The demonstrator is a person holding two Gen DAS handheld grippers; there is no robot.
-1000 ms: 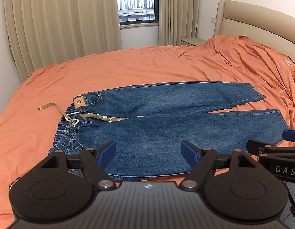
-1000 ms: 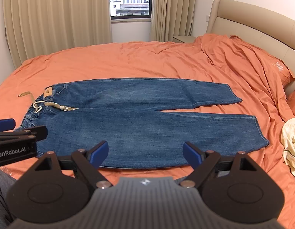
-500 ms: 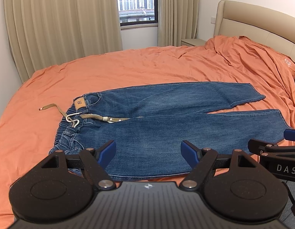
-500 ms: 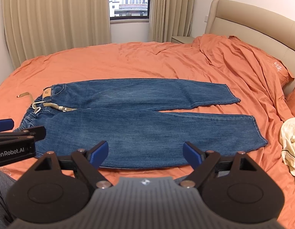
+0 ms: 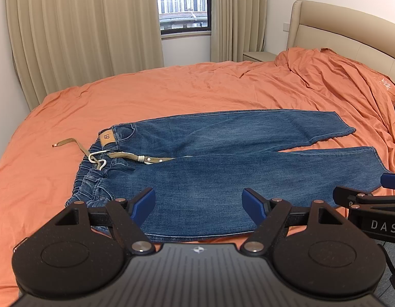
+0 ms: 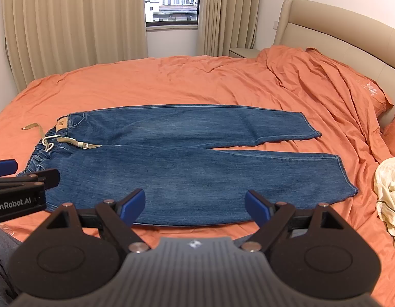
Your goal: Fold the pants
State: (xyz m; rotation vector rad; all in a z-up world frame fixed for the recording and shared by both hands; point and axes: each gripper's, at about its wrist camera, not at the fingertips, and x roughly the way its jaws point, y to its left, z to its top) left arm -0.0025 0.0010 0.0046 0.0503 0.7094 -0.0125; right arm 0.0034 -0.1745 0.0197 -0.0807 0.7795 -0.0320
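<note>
Blue jeans lie flat on the orange bed, waistband to the left, both legs stretching right and parted at the hems. A tan belt and a white drawstring trail from the waistband. My left gripper hovers open above the near edge of the jeans, nothing between its blue pads. My right gripper is likewise open over the near leg, empty. Each gripper shows at the edge of the other's view.
The orange bedsheet covers the bed, rumpled toward the beige headboard at right. A cream cloth lies bunched at the right edge. Curtains and a window stand behind. A nightstand sits by the headboard.
Both views have shifted only slightly; the right gripper has drifted a little. The jeans and both grippers' open stance are the same.
</note>
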